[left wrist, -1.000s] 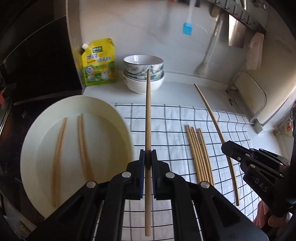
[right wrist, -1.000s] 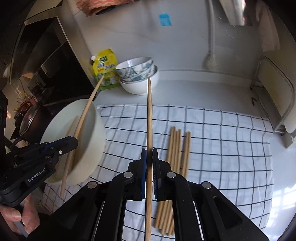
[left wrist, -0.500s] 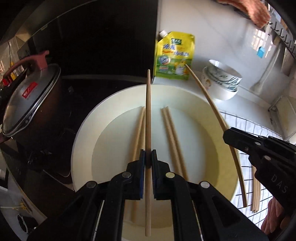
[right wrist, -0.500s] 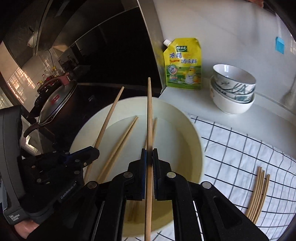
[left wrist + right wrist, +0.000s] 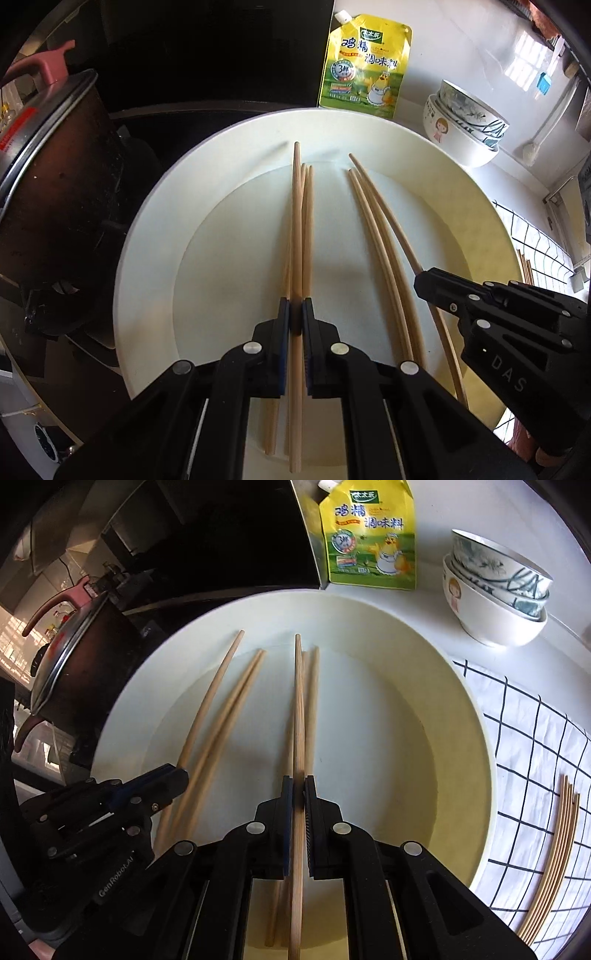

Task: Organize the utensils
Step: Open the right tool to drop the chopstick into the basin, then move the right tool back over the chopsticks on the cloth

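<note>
Both grippers hang over the large cream plate [image 5: 155, 236], each clamped on a single wooden chopstick. The left gripper [image 5: 295, 317] has its jaws pressed together on a chopstick [image 5: 296, 221] that runs forward between them, its far tip reaching the plate's far rim slope. Directly beneath it, a pair of chopsticks [image 5: 308, 221] lies on the plate floor, almost in line with the held one.

The right gripper [image 5: 298, 794] grips its own chopstick [image 5: 298, 709] in the same way, jaws closed tight against the wood, held above a second pair [image 5: 313, 709] lying on the plate. In the left wrist view this gripper appears at the right side of the plate, its chopstick passing through the black jaw tips beside that second pair.

Behind the plate, a yellow seasoning pouch [image 5: 369, 535] stands against the wall, and to the right of it sits a stack of bowls [image 5: 495, 587]. To the left of the plate stands a dark pot with a metal lid [image 5: 48, 177]. To the right of the plate lies a white checked cloth [image 5: 532, 738], and on it rests a bundle of chopsticks [image 5: 554, 853], well apart from the plate.
</note>
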